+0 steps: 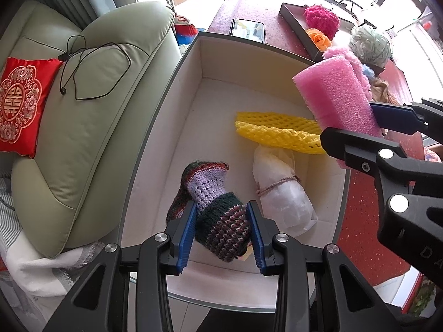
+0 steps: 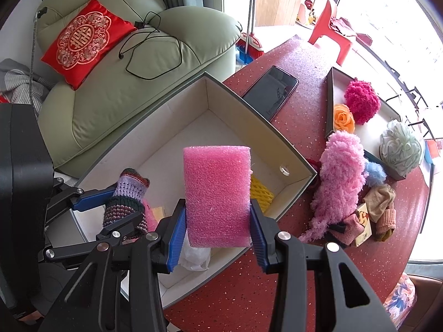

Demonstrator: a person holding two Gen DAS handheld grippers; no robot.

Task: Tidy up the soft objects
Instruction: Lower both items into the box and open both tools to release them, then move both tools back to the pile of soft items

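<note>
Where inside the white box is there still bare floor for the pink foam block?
The far end of the box, beyond the yellow net, is bare, as is the strip along the sofa-side wall. The near end is crowded: knitted piece, white bundle.

A multicoloured knitted piece [image 1: 218, 221] lies crumpled in the white box [image 1: 171, 144], beside a yellow foam net [image 1: 277, 132] and a tied white bundle [image 1: 279, 191]. A pink foam block [image 2: 217, 196] hangs upright above the box.

Green sofa [image 2: 116, 105] fills the left side, and on its seat sits a red embroidered cushion [image 2: 83, 41] with a black cable [image 2: 155, 52] looped just beside it. Off the sofa's right arm, a dark phone [image 2: 270, 92] lies flat; beyond it, a red plastic chair [image 2: 332, 31].
</note>
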